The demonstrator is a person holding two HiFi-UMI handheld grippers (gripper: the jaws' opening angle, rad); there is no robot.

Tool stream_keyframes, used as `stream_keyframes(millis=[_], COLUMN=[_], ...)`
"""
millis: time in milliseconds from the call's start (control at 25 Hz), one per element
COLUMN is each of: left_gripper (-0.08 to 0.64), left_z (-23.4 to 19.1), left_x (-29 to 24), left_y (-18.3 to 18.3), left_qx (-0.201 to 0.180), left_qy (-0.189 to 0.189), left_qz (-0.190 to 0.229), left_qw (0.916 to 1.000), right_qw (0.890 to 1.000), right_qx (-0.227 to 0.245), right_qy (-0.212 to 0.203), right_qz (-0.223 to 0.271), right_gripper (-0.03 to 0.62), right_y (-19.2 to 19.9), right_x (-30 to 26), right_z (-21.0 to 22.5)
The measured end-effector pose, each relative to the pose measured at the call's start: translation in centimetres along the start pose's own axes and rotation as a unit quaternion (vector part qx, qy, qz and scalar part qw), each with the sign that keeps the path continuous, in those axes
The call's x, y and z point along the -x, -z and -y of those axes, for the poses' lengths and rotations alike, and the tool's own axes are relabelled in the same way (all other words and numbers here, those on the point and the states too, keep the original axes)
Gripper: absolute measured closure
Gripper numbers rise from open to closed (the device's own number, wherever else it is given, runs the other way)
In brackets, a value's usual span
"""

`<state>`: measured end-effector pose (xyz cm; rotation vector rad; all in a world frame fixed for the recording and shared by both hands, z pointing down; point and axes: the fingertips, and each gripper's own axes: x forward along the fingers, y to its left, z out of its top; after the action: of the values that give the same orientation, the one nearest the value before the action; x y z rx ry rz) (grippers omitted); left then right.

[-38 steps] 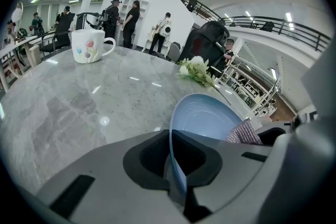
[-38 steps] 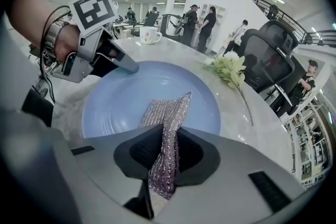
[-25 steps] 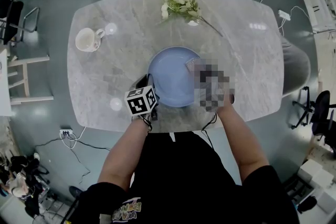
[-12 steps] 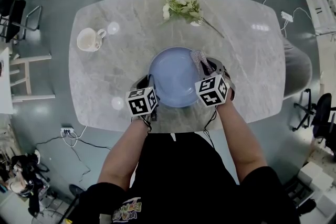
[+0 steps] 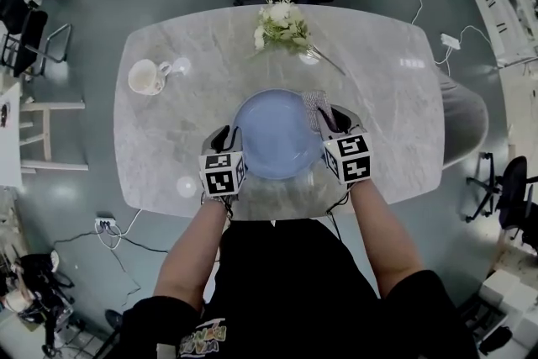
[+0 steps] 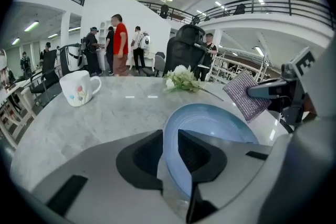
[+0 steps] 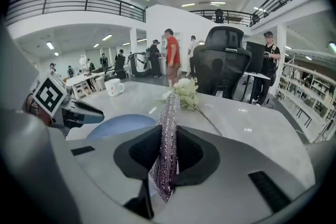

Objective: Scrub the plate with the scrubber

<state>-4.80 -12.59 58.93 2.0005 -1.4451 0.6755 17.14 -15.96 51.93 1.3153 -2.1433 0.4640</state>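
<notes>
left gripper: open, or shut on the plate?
Shut on the plate: the left gripper view shows the left gripper with both jaws pressed against the blue rim.

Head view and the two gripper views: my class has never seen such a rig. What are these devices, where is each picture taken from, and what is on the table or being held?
There is no robot here: a person holds a two-jaw gripper in each hand. The head view looks down from a camera on the person's head. Each gripper view comes from a camera riding on that gripper, looking along its jaws. On the marble table are a white mug and some flowers. The left gripper has its jaws shut on the rim of a blue plate. The right gripper pinches a sparkly purple scrubber.
</notes>
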Motion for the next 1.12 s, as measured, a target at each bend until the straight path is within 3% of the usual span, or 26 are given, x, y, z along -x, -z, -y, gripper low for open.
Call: stream_keyframes(millis=[240, 480, 880, 1120], left_gripper=[0.523, 0.541, 0.541, 0.541], left_z=[3.2, 6.5, 8.1, 6.6], left_x=[5.8, 12.6, 22.3, 25.5], left_y=[-3.6, -5.6, -3.6, -0.6], left_qx=[-0.008, -0.045, -0.025, -0.011], left_qy=[0.037, 0.056, 0.095, 0.118], left_qz=[0.093, 0.154, 0.198, 0.191], left_qw=[0.9950, 0.9854, 0.9754, 0.9744], right_qw=[0.996, 0.989, 0.985, 0.984], right_qx=[-0.062, -0.080, -0.063, -0.066], right_qy=[-0.034, -0.076, -0.124, -0.140], right_qz=[0.053, 0.098, 0.106, 0.086], right_gripper=[0.518, 0.518, 0.520, 0.520], right_y=[-1.7, -3.1, -1.2, 1.3], right_x=[4.8, 9.5, 14.1, 15.5], right_z=[-0.2, -1.5, -8.1, -14.4])
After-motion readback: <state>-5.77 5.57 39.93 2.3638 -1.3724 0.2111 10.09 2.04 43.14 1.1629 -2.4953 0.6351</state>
